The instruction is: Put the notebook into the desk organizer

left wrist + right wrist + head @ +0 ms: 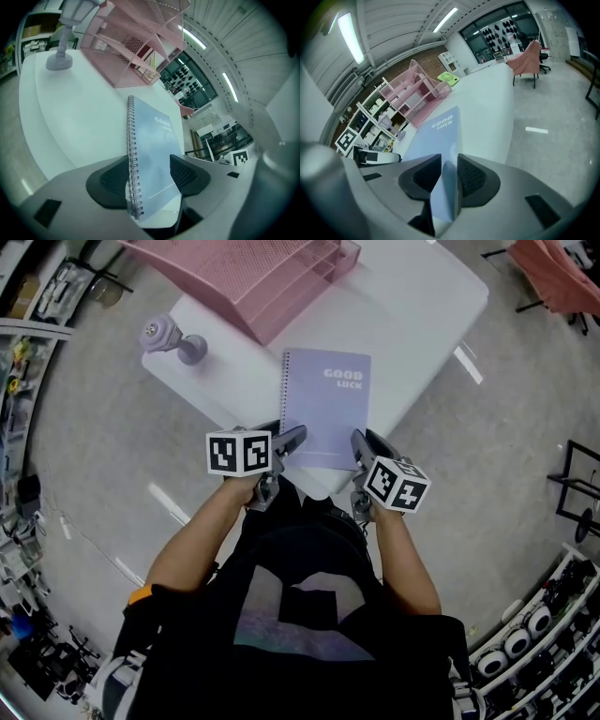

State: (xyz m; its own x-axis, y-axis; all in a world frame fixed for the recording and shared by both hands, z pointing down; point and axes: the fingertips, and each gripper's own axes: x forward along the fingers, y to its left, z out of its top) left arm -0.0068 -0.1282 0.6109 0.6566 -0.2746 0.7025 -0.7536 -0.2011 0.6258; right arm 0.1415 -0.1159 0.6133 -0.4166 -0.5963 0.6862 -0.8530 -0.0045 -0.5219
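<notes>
A lilac spiral notebook (326, 409) marked "GOOD LUCK" lies flat at the near edge of the white table (412, 324). My left gripper (291, 442) is at its near left corner. In the left gripper view the spiral edge of the notebook (150, 140) runs between the wide-set jaws of that gripper (149, 166), and the right pad stands clear of the cover. My right gripper (361, 448) is at the near right corner. In the right gripper view the jaws of that gripper (449, 161) stand narrow, with the notebook's (436, 133) corner pinched between the pads. The pink mesh desk organizer (253, 277) stands at the far left of the table.
A small lilac desk lamp (169, 337) stands left of the notebook, near the table's left edge. Grey floor surrounds the table. Shelves with clutter line the room's left and lower right sides, and a chair draped in pink cloth (562, 273) stands at the far right.
</notes>
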